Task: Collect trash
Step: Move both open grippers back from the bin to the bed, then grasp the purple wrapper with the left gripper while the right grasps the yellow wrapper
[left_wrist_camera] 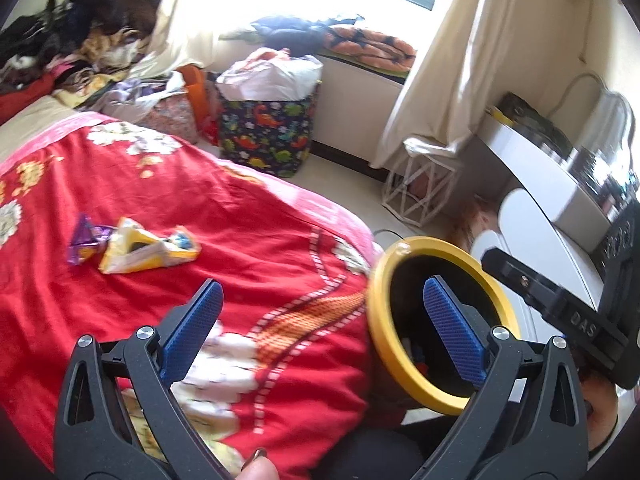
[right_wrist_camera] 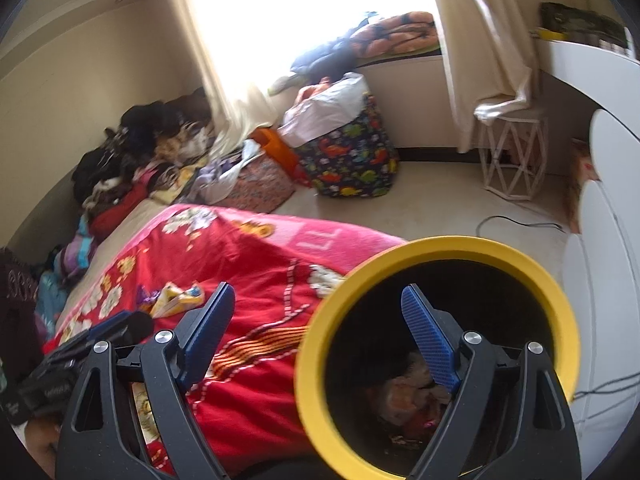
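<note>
A crumpled yellow snack wrapper (left_wrist_camera: 148, 252) (right_wrist_camera: 176, 298) and a purple wrapper (left_wrist_camera: 86, 242) (right_wrist_camera: 145, 294) lie together on the red flowered blanket (left_wrist_camera: 248, 240) of the bed. A black bin with a yellow rim (left_wrist_camera: 380, 312) (right_wrist_camera: 316, 360) stands at the bed's corner, with trash (right_wrist_camera: 408, 400) in its bottom. My left gripper (left_wrist_camera: 323, 282) hovers open over the blanket, short of the wrappers, with nothing between its blue pads. My right gripper (right_wrist_camera: 318, 289) is open over the bin's rim, one finger above the opening, touching nothing. One of its fingers (left_wrist_camera: 520, 284) shows beside the bin.
A dinosaur-print bag (left_wrist_camera: 266, 132) stuffed with plastic stands on the floor by the window. A white wire stand (left_wrist_camera: 420, 188) and a white desk (left_wrist_camera: 540, 172) are at the right. Clothes (left_wrist_camera: 60, 40) are piled at the bed's far end. A cable (right_wrist_camera: 516, 222) crosses the floor.
</note>
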### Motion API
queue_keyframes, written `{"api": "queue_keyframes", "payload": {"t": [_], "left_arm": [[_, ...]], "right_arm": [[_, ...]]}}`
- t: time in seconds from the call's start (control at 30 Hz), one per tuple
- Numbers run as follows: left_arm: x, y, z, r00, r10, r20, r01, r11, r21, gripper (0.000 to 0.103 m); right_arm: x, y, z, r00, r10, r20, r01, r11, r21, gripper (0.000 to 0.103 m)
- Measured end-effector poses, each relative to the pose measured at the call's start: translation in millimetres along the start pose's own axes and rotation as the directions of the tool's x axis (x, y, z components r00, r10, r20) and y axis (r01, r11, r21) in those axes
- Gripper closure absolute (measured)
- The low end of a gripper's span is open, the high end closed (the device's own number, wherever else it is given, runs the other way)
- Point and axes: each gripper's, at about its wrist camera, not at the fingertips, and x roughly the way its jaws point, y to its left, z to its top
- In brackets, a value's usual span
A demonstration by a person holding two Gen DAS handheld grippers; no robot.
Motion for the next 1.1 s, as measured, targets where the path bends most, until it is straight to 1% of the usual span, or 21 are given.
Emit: {"api": "queue_keyframes", "payload": {"t": [0.17, 0.33, 0.53, 0.67, 0.77, 0.83, 0.93, 1.1], "left_arm": [[-8, 38, 8, 0.998, 0.064, 0.027, -0.062, 0.996, -0.067, 0.01], [-17, 84, 14, 0.99, 0.133, 0.047, -0.126, 0.982, -0.141, 0.01], [-25, 135, 16, 0.978, 0.202, 0.05, -0.186, 0.957, -0.221, 0.01], [-25, 158, 16, 0.974, 0.223, 0.045, -0.205, 0.945, -0.255, 0.01], [-23, 173, 16, 0.973, 0.23, 0.037, -0.212, 0.939, -0.271, 0.015], [-19, 182, 15, 0.972, 0.235, 0.027, -0.219, 0.936, -0.277, 0.022], [-10, 193, 13, 0.97, 0.243, 0.007, -0.23, 0.93, -0.288, 0.029], [4, 204, 12, 0.972, 0.233, -0.018, -0.228, 0.928, -0.296, 0.032]], "right_arm": [[22, 25, 2, 0.997, 0.064, -0.046, -0.066, 0.996, -0.054, 0.02], [51, 58, 0, 0.988, 0.112, -0.11, -0.127, 0.982, -0.139, 0.02], [94, 98, -2, 0.965, 0.179, -0.194, -0.212, 0.962, -0.171, 0.02], [121, 116, -6, 0.944, 0.219, -0.245, -0.262, 0.952, -0.16, 0.02], [142, 127, -11, 0.935, 0.226, -0.273, -0.276, 0.948, -0.157, 0.021], [159, 135, -14, 0.93, 0.222, -0.294, -0.276, 0.948, -0.158, 0.021], [176, 147, -18, 0.924, 0.221, -0.313, -0.285, 0.943, -0.174, 0.021], [204, 163, -23, 0.912, 0.214, -0.349, -0.304, 0.925, -0.228, 0.021]]}}
